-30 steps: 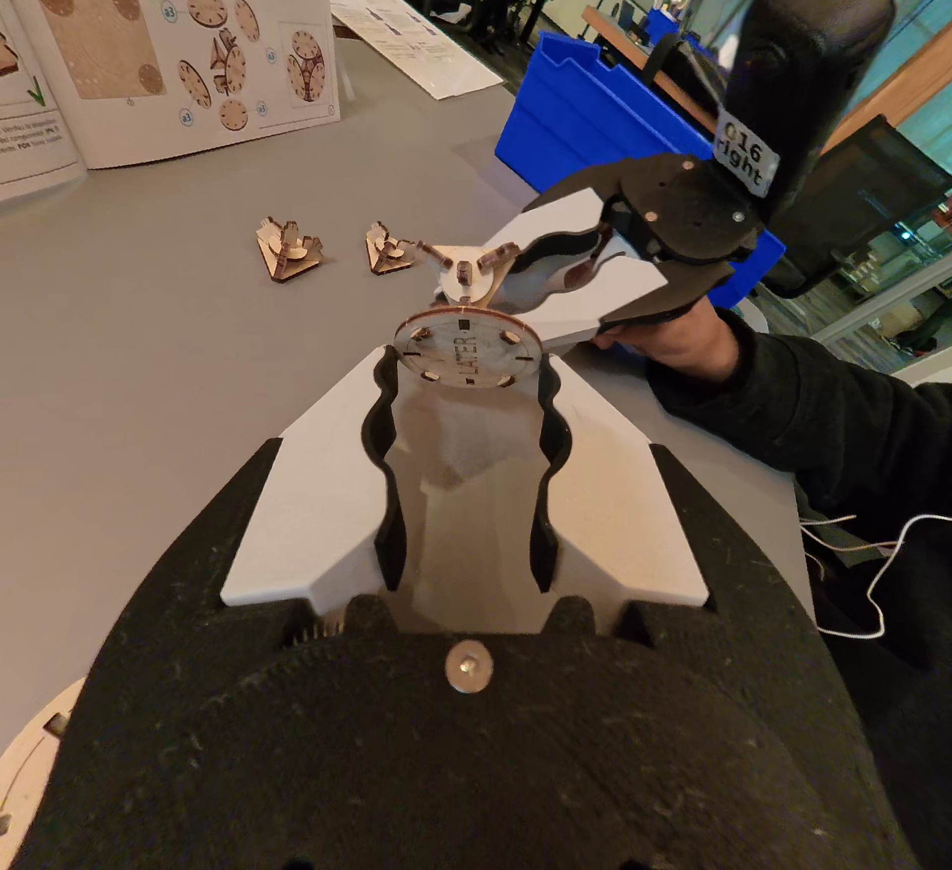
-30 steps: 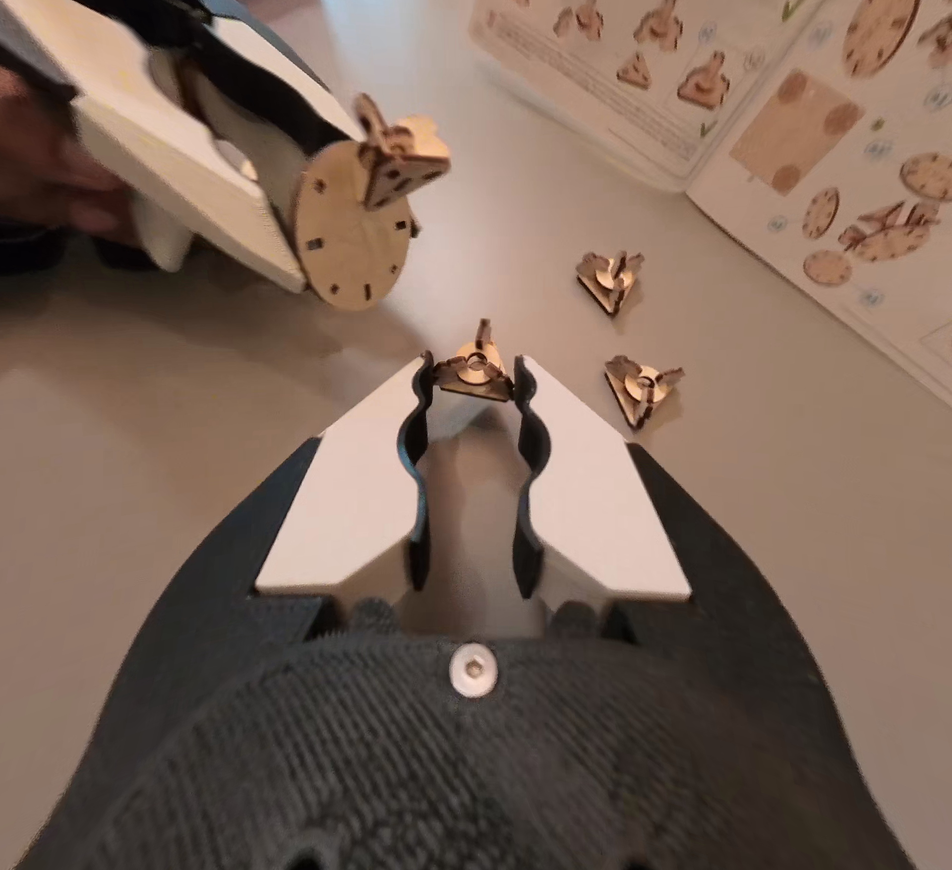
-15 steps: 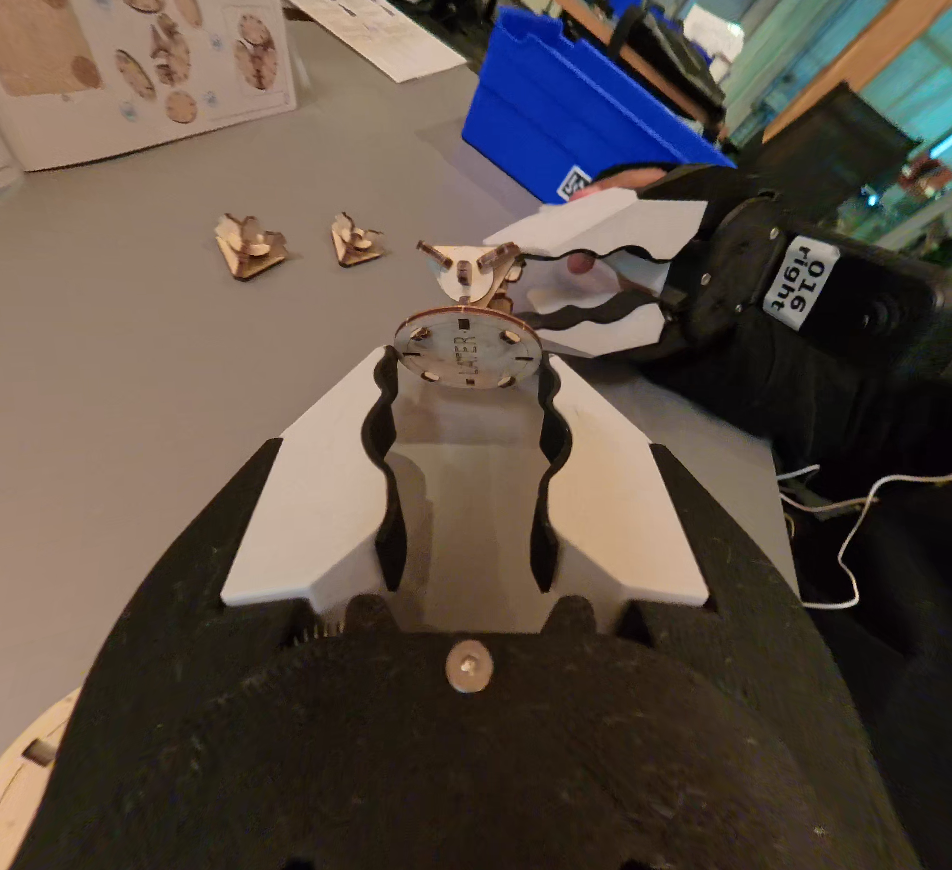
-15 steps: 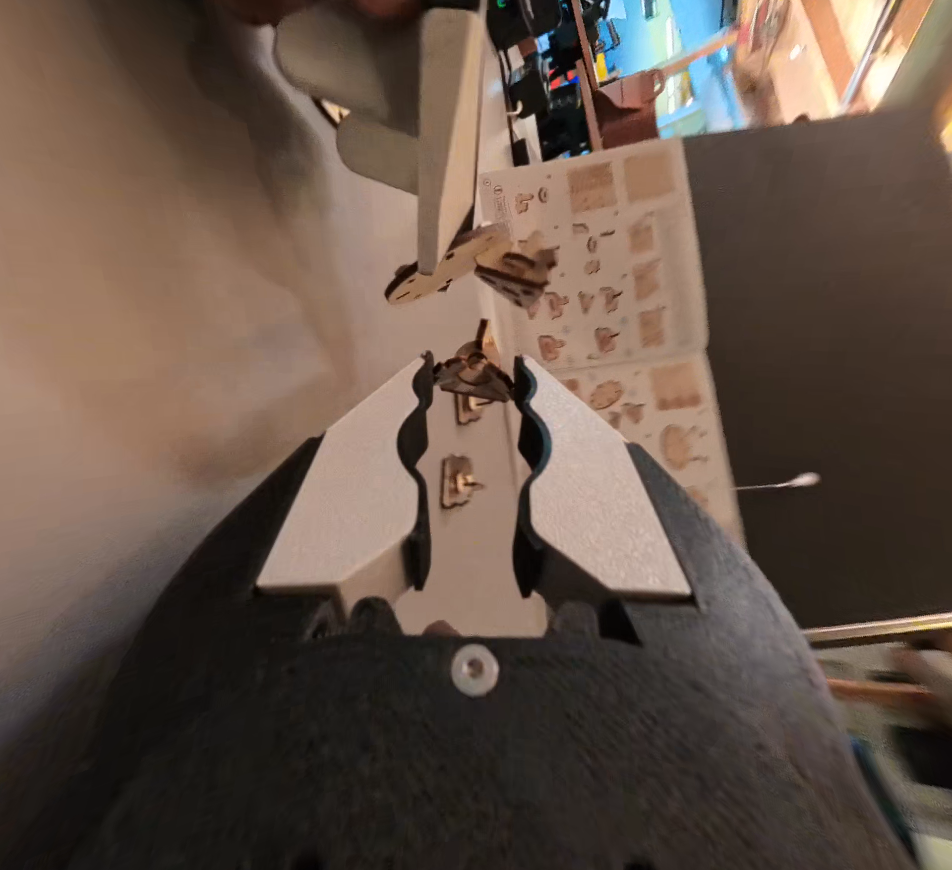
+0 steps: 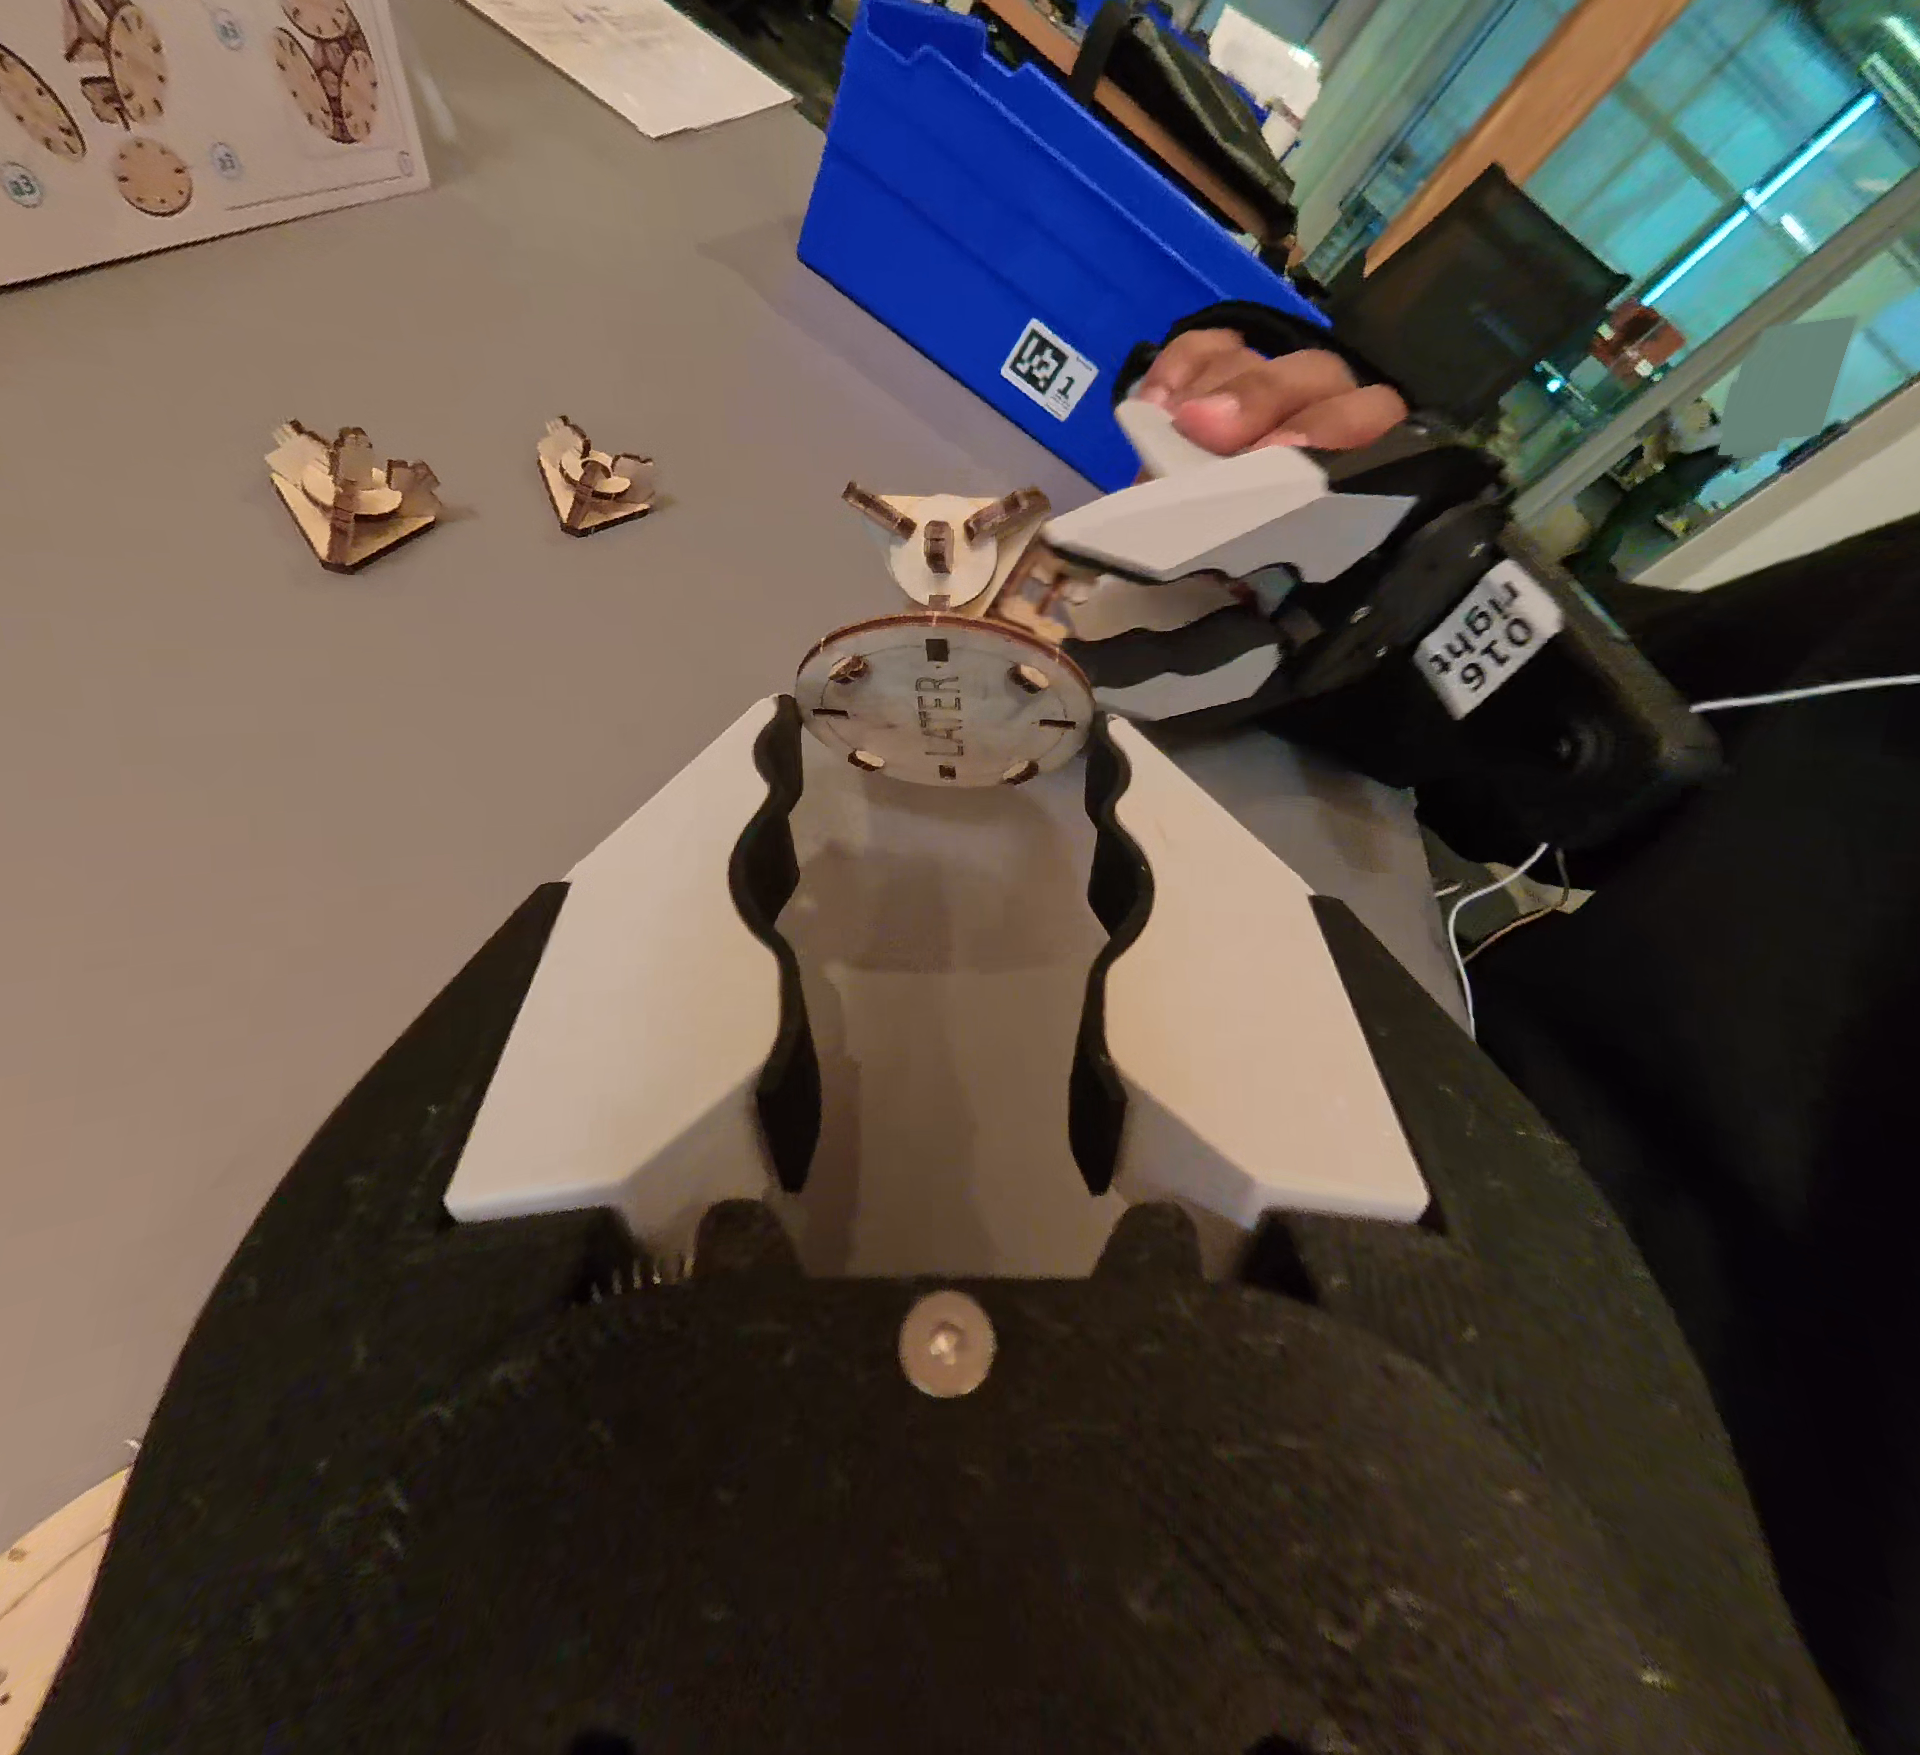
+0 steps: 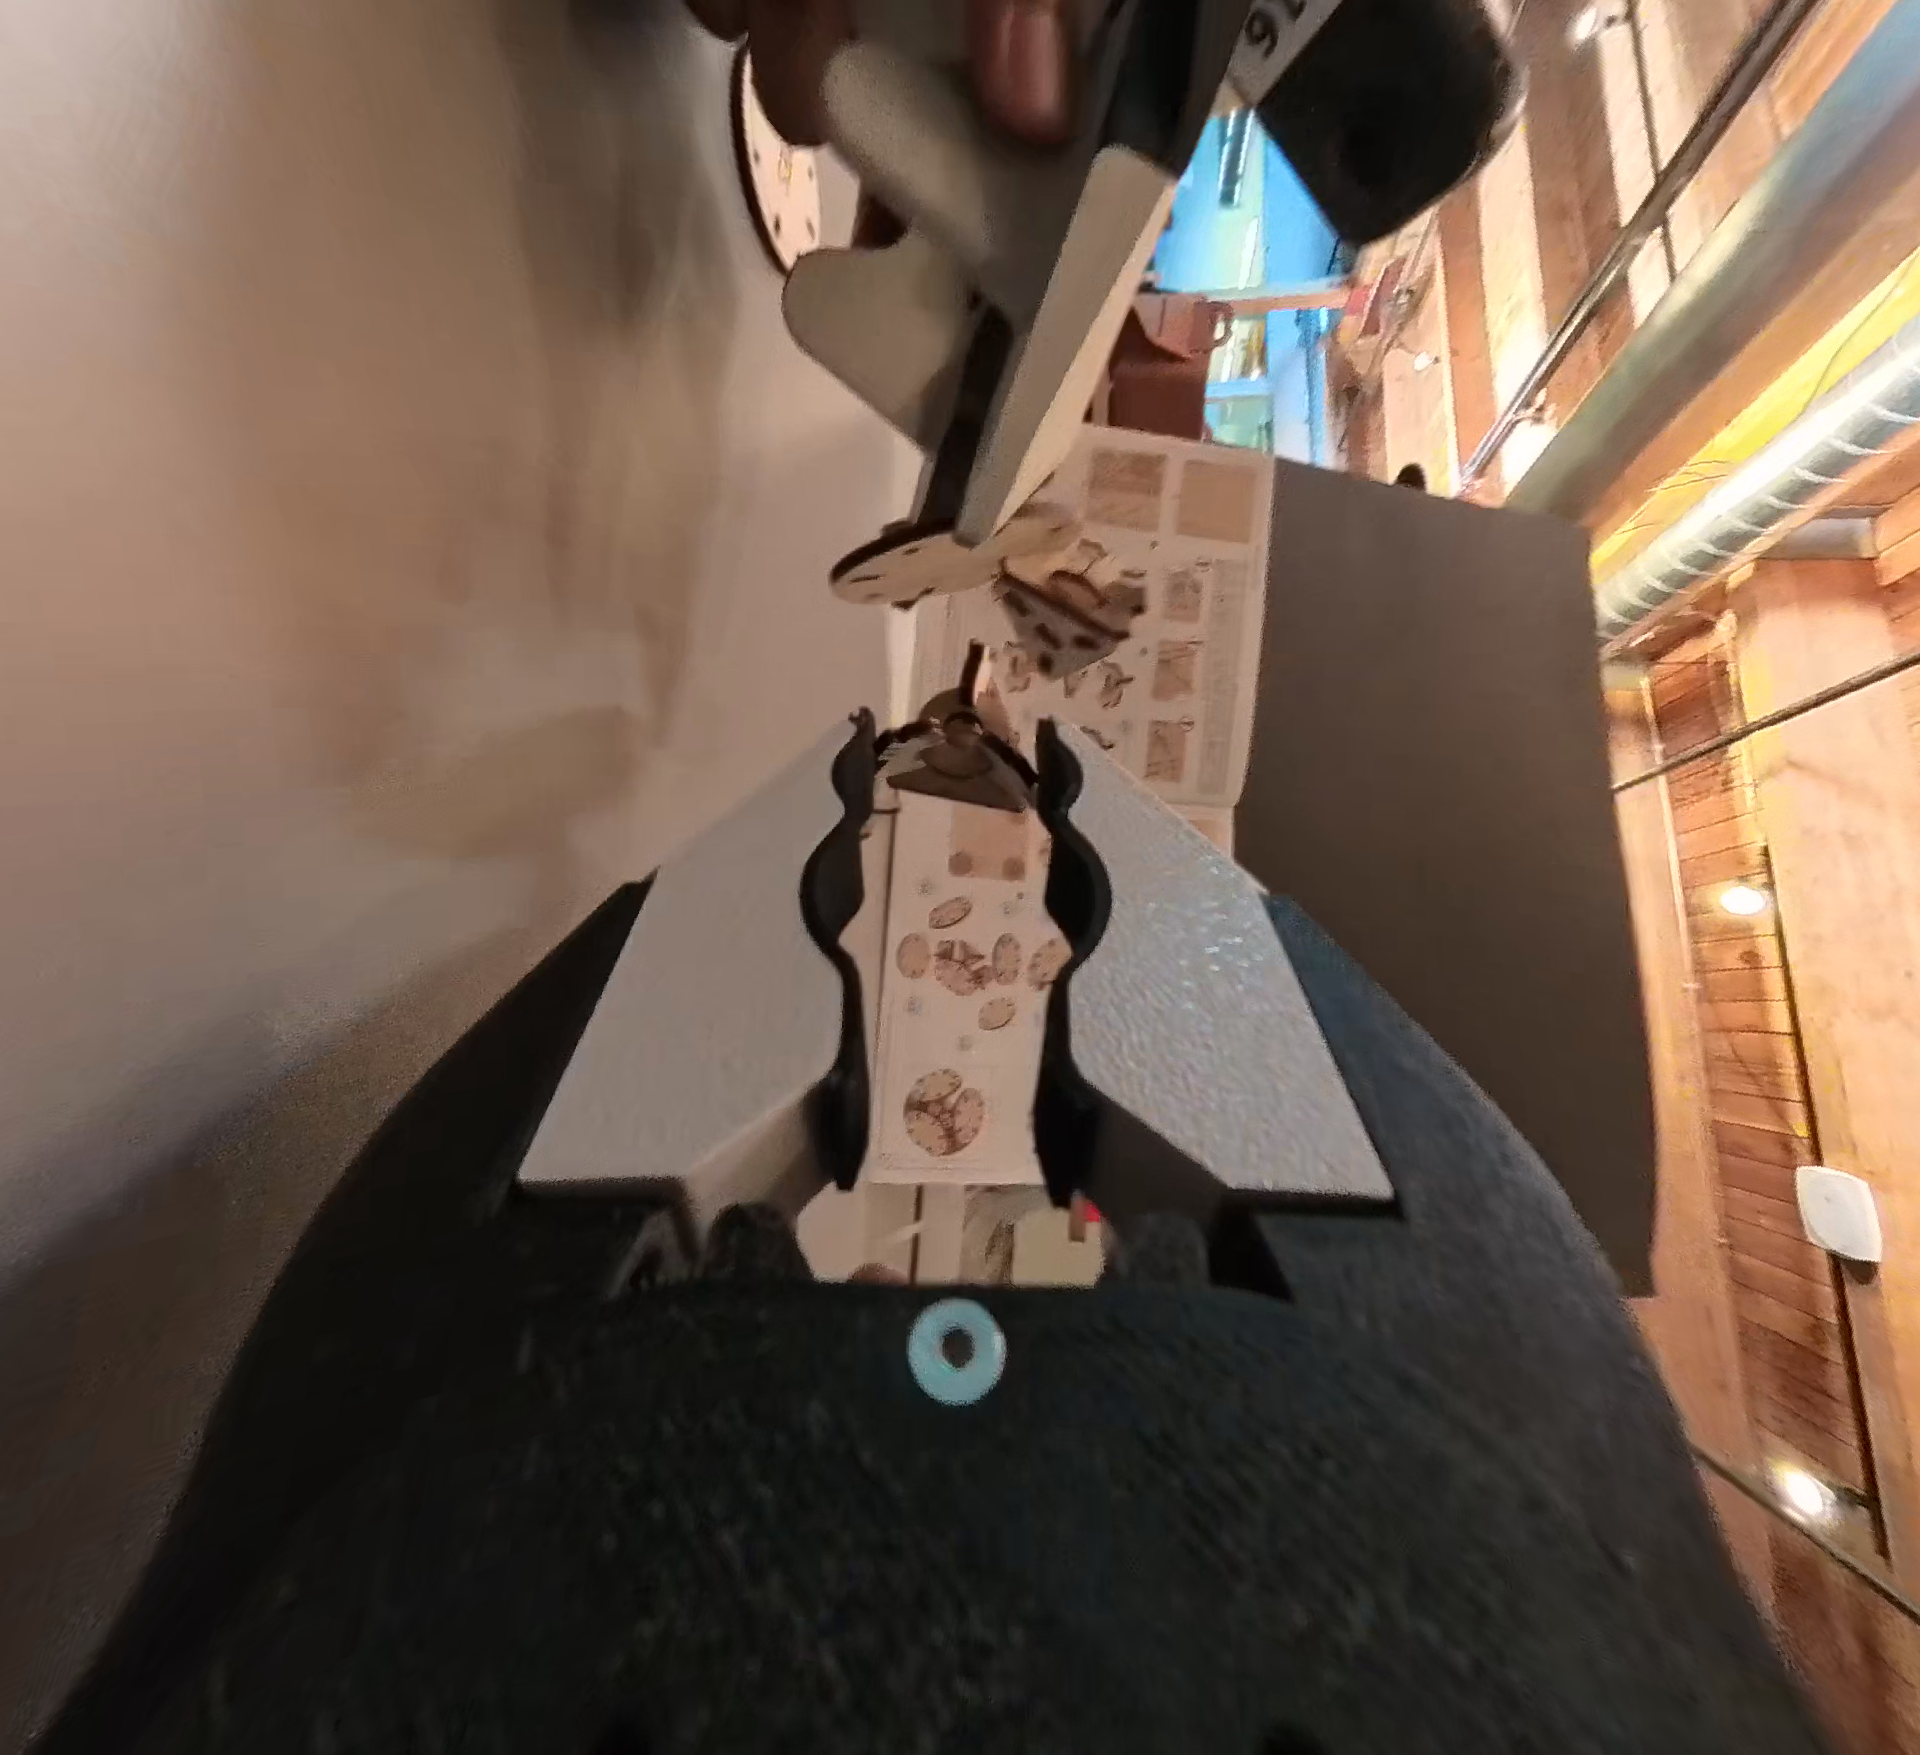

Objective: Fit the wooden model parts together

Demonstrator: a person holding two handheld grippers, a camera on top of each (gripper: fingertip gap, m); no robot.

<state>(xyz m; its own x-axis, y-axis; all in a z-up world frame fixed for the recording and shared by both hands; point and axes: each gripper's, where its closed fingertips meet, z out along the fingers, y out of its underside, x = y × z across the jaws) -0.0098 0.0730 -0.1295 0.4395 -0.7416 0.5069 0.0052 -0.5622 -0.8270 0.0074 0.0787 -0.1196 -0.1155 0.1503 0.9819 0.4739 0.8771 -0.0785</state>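
Two hand-held grippers, both loaded. Left hand-held gripper [image 5: 943, 729] is clamped across a round wooden disc [image 5: 943, 703] by its edges, at the fingertips. Right hand-held gripper [image 6: 951, 755] is closed on a small triangular wooden piece [image 6: 956, 765], held just beyond the disc's far rim, where a second triangular piece [image 5: 940, 552] already stands. Risks: edge grip on the disc is thin, so a side push could pop it loose. Two spare triangular pieces [image 5: 348, 495] lie on the counter [image 5: 312, 770], well left of both.

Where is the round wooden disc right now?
The round wooden disc is clamped at the tips of the left tool, off the grey table, with a small triangular wooden assembly on its far side, beside the right tool.
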